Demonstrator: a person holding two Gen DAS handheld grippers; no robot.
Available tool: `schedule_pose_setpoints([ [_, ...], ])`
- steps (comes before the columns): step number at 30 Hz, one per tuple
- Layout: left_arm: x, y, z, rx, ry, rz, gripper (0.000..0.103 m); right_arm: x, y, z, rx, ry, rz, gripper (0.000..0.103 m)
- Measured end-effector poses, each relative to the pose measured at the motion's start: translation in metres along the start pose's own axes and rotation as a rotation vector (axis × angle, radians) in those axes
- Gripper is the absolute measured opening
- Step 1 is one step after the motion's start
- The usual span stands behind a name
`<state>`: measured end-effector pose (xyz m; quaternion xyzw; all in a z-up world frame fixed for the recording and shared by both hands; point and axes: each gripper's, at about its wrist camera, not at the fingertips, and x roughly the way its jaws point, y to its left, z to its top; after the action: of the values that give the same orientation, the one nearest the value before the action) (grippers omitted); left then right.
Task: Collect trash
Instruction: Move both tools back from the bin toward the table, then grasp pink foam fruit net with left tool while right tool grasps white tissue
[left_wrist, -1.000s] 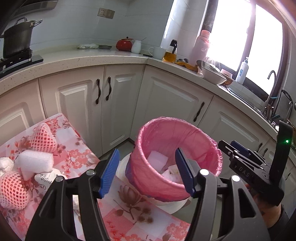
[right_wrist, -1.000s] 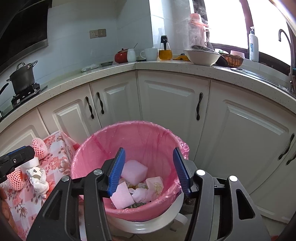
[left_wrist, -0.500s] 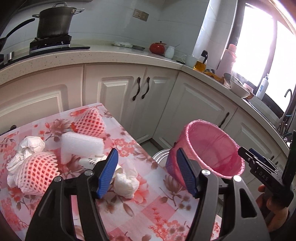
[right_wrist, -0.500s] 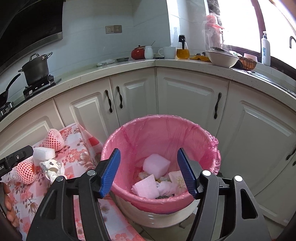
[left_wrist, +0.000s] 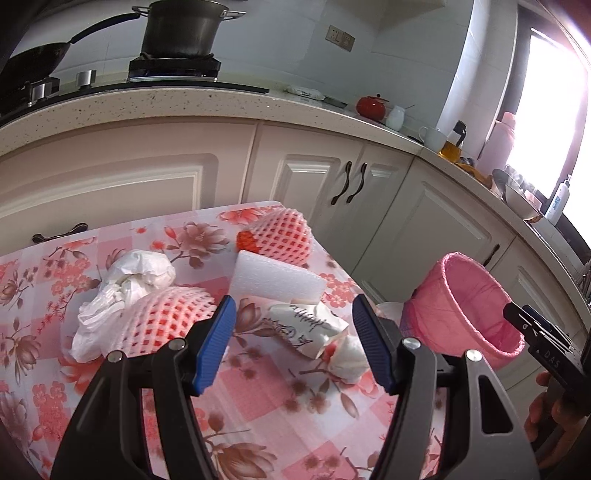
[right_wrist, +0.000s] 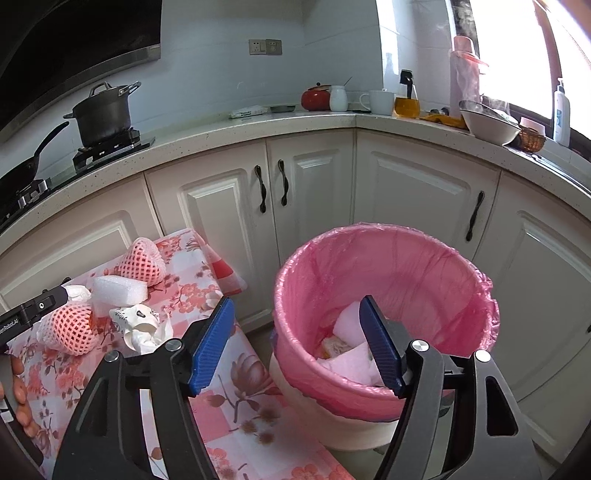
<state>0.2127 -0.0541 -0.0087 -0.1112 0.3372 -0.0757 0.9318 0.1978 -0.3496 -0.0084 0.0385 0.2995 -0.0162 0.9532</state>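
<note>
So the left gripper (left_wrist: 293, 341) sits low in the left wrist view over the floral tablecloth (left_wrist: 258, 398), jaws apart with nothing in them, a crumpled printed wrapper (left_wrist: 308, 328) just past the tips. The white foam block (left_wrist: 275, 277) lies mid-frame between two pink foam nets. The right gripper (right_wrist: 297, 343) is opening, empty, above the pink-lined trash bin (right_wrist: 443, 266) at lower right.
</note>
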Motion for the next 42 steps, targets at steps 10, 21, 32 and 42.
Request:
schedule_pose_setpoints([
  [10, -0.001, 0.041, -0.004, -0.042, 0.01, 0.048, 0.063, 0.016, 0.045, -0.006, -0.057, 0.044, 0.066, 0.071],
  [21, 0.005, 0.07, -0.008, -0.067, 0.037, 0.079, 0.065, 0.039, 0.089, -0.019, -0.104, 0.103, 0.123, 0.072],
  [32, 0.02, 0.087, -0.019, -0.053, 0.107, 0.13, 0.064, 0.071, 0.12, -0.039, -0.145, 0.182, 0.151, 0.072],
  [42, 0.029, 0.093, -0.032, -0.02, 0.163, 0.15, 0.052, 0.093, 0.136, -0.057, -0.175, 0.244, 0.165, 0.066],
])
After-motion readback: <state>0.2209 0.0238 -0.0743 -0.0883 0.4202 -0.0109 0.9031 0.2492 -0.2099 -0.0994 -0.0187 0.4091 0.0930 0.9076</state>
